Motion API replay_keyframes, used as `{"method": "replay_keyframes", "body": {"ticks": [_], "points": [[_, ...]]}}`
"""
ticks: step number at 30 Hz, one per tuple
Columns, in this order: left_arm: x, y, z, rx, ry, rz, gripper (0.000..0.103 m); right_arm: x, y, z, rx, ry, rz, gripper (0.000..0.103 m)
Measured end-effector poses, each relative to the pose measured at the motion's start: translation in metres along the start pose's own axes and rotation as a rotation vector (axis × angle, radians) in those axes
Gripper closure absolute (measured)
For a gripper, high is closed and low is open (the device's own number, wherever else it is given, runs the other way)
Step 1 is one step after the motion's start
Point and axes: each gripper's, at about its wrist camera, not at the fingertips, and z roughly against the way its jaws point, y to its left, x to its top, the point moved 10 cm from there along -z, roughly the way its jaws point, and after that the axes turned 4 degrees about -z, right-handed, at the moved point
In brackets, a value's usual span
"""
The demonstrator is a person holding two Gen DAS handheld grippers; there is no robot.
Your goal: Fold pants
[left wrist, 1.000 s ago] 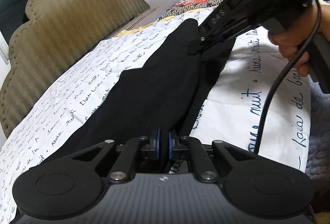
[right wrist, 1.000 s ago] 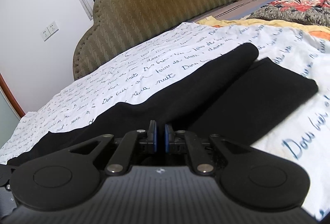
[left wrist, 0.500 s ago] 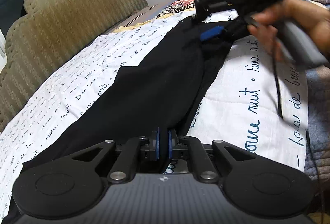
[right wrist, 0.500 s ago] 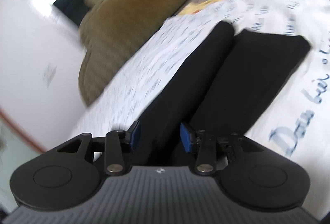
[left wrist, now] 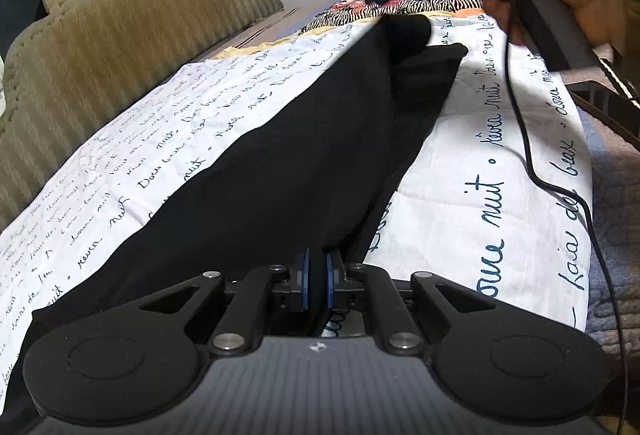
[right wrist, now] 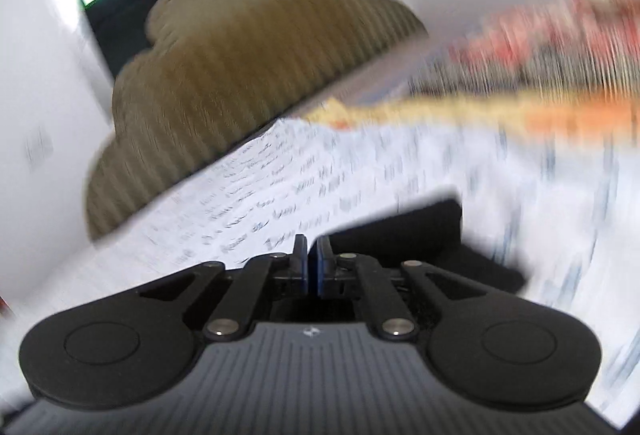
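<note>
Black pants (left wrist: 304, 139): lying lengthwise on a script-printed white sheet (left wrist: 472, 203), running away from the left gripper (left wrist: 316, 279), whose pads are clamped on the near end of the fabric. Right gripper (right wrist: 312, 262): raised clear above the far leg ends, jaws just closed to nearly together, nothing between them. Padded olive headboard (left wrist: 120, 47) beyond the sheet.

Bed (left wrist: 460, 235): white cover printed with blue handwritten script; olive scalloped headboard (left wrist: 120, 47) at 10 o'clock; black pants (left wrist: 300, 163) lying lengthwise on the cover, running from 6 towards 1 o'clock; floral-patterned bedding (left wrist: 420, 1) at 1 o'clock; grey quilt (left wrist: 616, 171) at 3 o'clock.
</note>
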Motion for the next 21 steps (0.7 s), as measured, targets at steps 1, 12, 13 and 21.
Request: {"method": "replay_keyframes", "body": {"ticks": [1, 12, 13, 21], "points": [[0.0, 0.0, 0.0, 0.0, 0.002, -0.001, 0.096, 0.008, 0.01, -0.005, -0.041, -0.009, 0.11, 0.085], [-0.001, -0.002, -0.004, 0.007, -0.008, -0.023, 0.096, 0.038, -0.068, -0.015, -0.094, -0.037, -0.084, 0.069], [-0.001, -0.002, -0.005, 0.007, -0.01, -0.024, 0.096, 0.033, -0.077, -0.007, -0.097, -0.028, -0.101, 0.069], [-0.001, -0.002, -0.004, 0.005, -0.011, -0.016, 0.096, -0.004, -0.121, -0.013, -0.063, 0.08, -0.255, 0.052]]}}
